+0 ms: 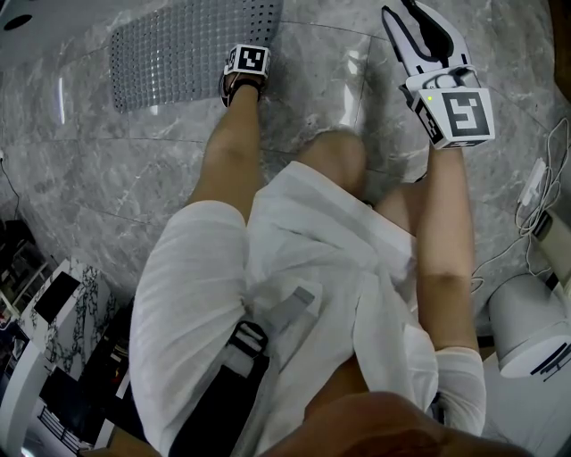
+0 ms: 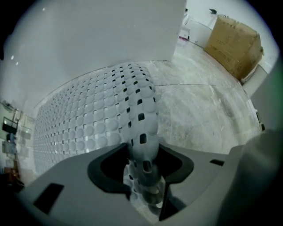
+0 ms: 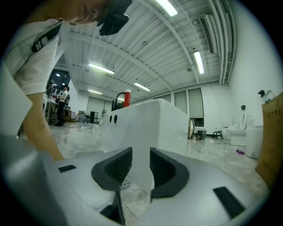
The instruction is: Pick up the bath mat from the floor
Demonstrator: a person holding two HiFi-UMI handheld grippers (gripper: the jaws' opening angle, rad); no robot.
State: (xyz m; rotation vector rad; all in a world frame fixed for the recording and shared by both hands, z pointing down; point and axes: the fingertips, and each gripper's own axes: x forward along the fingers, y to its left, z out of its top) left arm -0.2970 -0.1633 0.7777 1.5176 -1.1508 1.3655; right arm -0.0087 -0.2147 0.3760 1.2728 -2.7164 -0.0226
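Pinching the dimpled, perforated, perhaps rubbery bath mat are the left gripper's fingers.

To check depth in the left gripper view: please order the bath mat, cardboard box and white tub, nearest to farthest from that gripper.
1. bath mat, clamped in the left gripper.
2. white tub, just behind the mat, upper left.
3. cardboard box, far at upper right.

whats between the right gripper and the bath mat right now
In the head view, mostly bare marble floor, plus the left gripper clamped on the bath mat at its edge. The right gripper is open and empty.
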